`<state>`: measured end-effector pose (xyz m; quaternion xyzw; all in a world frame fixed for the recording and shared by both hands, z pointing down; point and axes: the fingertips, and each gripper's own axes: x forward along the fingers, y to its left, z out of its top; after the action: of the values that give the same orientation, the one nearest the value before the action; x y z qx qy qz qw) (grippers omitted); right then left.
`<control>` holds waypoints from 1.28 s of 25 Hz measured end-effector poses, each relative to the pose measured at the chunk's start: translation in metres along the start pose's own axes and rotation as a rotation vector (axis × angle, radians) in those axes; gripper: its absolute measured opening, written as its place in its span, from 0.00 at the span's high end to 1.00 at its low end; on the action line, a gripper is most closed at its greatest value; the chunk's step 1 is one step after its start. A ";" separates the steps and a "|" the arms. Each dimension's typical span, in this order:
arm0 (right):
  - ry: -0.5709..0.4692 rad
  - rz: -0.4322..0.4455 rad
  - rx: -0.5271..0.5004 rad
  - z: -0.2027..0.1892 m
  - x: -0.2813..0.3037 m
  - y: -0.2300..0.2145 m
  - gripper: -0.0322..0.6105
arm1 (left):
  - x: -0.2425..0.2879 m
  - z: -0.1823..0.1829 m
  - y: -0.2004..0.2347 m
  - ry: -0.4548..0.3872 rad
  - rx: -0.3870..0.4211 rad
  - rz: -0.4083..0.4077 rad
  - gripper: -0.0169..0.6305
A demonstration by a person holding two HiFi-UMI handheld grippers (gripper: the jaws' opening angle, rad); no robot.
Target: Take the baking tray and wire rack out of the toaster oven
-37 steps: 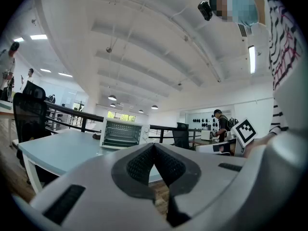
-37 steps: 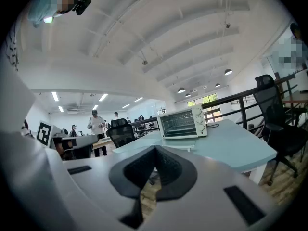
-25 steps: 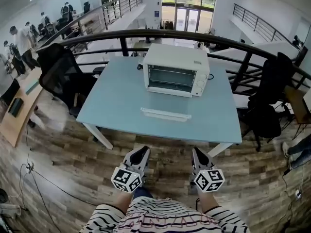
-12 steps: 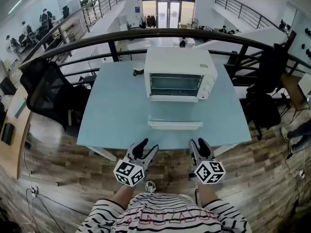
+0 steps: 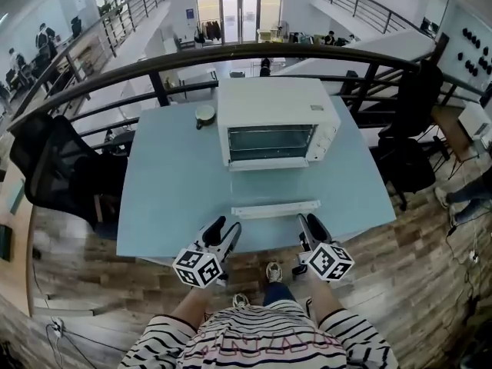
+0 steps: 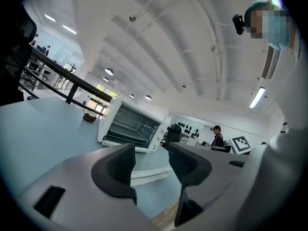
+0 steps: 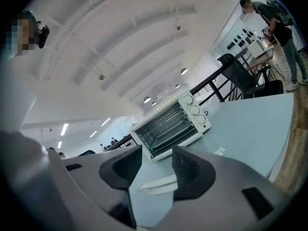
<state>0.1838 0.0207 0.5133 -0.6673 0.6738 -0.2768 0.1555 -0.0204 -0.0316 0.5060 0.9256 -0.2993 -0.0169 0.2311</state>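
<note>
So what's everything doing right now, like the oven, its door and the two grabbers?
toaster oven: upright on the table, far side.
oven door: looks folded down flat, open.
wire rack: inside the oven, not taken out yet.
baking tray: can't make it out inside.
left gripper: jaws apart, empty, at the table's near edge.
right gripper: jaws apart, empty, at the table's near edge.
</note>
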 end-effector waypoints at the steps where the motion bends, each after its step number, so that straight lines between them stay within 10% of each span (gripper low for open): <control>1: 0.007 -0.004 -0.015 0.002 0.010 -0.004 0.66 | 0.009 0.001 0.005 0.003 -0.007 0.004 0.67; 17: 0.117 -0.023 0.068 0.040 0.179 -0.110 0.66 | 0.172 0.014 0.079 -0.005 -0.128 0.147 0.67; 32: 0.054 -0.050 0.478 0.040 0.277 -0.166 0.66 | 0.268 0.002 0.140 -0.042 -0.378 0.248 0.67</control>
<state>0.3248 -0.2513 0.6214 -0.6202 0.5764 -0.4498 0.2842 0.1223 -0.2827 0.5937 0.8214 -0.4070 -0.0633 0.3946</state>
